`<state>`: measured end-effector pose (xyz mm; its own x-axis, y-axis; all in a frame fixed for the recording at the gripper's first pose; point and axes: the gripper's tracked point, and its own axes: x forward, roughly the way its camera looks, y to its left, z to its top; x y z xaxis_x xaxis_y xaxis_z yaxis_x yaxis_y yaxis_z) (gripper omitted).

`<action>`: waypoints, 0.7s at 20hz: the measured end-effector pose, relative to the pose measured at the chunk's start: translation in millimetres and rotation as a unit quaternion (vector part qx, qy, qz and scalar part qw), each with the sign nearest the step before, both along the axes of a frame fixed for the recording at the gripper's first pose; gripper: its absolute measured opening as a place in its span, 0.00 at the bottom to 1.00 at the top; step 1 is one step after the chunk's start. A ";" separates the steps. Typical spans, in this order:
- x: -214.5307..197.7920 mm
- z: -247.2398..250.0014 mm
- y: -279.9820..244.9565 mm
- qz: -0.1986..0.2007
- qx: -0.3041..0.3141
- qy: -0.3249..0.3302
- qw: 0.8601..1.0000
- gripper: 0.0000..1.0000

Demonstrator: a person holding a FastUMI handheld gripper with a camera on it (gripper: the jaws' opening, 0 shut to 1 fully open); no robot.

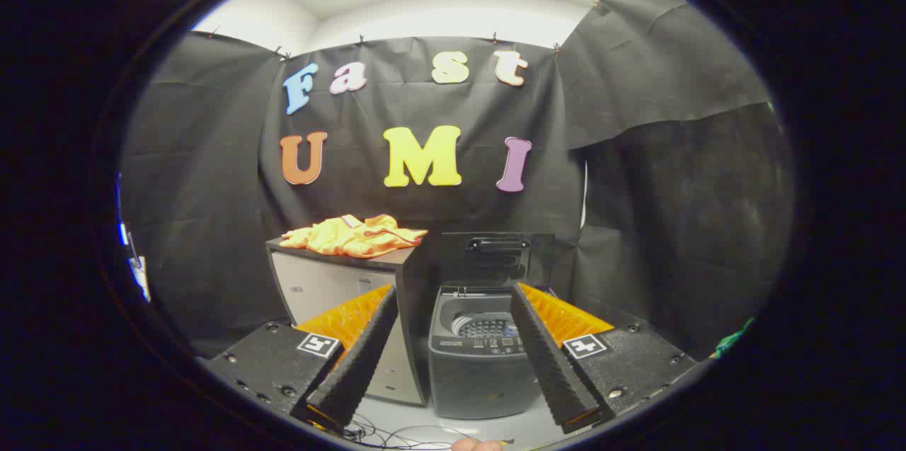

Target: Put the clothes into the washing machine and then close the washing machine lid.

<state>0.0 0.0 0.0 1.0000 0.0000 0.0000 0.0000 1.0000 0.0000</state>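
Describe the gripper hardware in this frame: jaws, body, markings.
The gripper has two long jaws with ribbed, sawtooth-textured inner faces, backed by orange ridged plastic. Each sits on a black textured block with visible screws and a square black-and-white fiducial tag. The jaws stand open, holding nothing. Thin cables trail on the floor below.

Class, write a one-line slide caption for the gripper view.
Open hand-held gripper faces orange clothes on a cabinet beside the open washing machine.
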 end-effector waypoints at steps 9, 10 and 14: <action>13.1 3.3 4.3 0.006 0.012 0.009 1.000 1.00; 14.6 3.8 4.7 0.009 0.010 0.010 1.000 1.00; 19.7 7.8 8.5 0.016 0.009 0.007 1.000 1.00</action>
<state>19.7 8.5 7.8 0.9994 0.0317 -0.0134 -0.0315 0.9994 0.0176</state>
